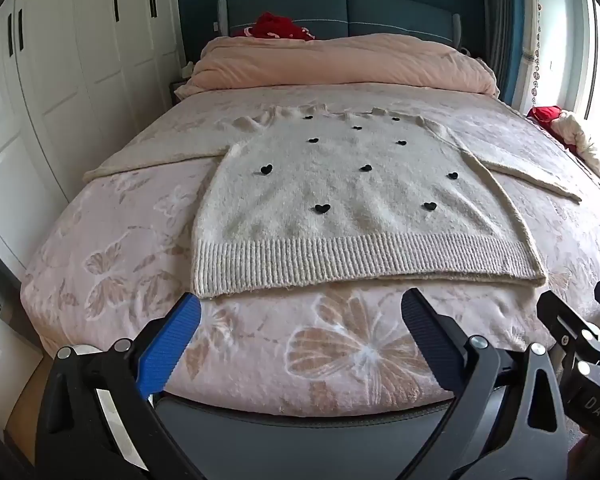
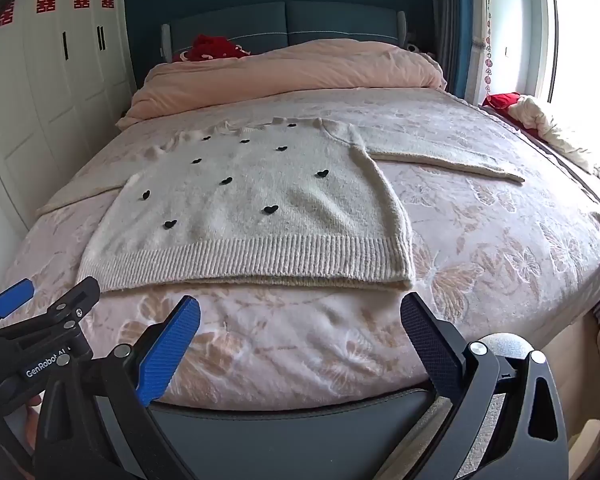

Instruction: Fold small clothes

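Left wrist view looks down the bed at a cream fuzzy knitted sweater with small black hearts, lying flat and face up on the pink butterfly-patterned bedspread, sleeves spread to both sides, ribbed hem nearest. Just short of that hem the left gripper hangs with jaws spread wide and nothing between them. Beside it the right gripper is equally released and empty, near the hem's right corner. A folded pink duvet lies by the headboard
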Demonstrator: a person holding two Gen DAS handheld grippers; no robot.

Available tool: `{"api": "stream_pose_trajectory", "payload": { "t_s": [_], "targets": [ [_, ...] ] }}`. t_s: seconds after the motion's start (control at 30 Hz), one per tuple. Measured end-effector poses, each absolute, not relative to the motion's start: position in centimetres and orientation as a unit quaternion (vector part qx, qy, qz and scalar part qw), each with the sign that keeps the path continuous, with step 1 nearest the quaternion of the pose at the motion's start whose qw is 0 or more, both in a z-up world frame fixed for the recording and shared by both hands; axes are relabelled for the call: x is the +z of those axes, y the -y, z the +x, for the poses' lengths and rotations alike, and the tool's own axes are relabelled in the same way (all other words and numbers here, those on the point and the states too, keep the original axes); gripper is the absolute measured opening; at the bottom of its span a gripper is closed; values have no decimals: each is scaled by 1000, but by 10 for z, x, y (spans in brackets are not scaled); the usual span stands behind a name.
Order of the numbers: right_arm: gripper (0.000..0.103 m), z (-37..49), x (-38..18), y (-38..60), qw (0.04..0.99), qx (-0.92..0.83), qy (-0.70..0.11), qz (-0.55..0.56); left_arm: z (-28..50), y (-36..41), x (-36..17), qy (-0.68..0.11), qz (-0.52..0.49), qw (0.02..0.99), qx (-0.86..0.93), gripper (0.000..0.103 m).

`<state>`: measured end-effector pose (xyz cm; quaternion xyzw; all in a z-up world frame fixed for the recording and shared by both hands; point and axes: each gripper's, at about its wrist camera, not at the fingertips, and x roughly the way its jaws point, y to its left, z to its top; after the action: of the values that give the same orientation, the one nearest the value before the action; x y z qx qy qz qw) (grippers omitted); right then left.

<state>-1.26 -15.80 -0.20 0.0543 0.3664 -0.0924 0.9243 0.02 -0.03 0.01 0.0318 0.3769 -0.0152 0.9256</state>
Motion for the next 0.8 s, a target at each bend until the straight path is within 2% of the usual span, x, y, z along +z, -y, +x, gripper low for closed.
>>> {"api": "stream_pose_trajectory", "payload": {
  "t_s": [0.8],
  "targets": [
    [98, -13, -1, 155, 926, -90, -363, 46, -1, 1, 7, -365, 38, 930, -2, 98]
  ]
}}
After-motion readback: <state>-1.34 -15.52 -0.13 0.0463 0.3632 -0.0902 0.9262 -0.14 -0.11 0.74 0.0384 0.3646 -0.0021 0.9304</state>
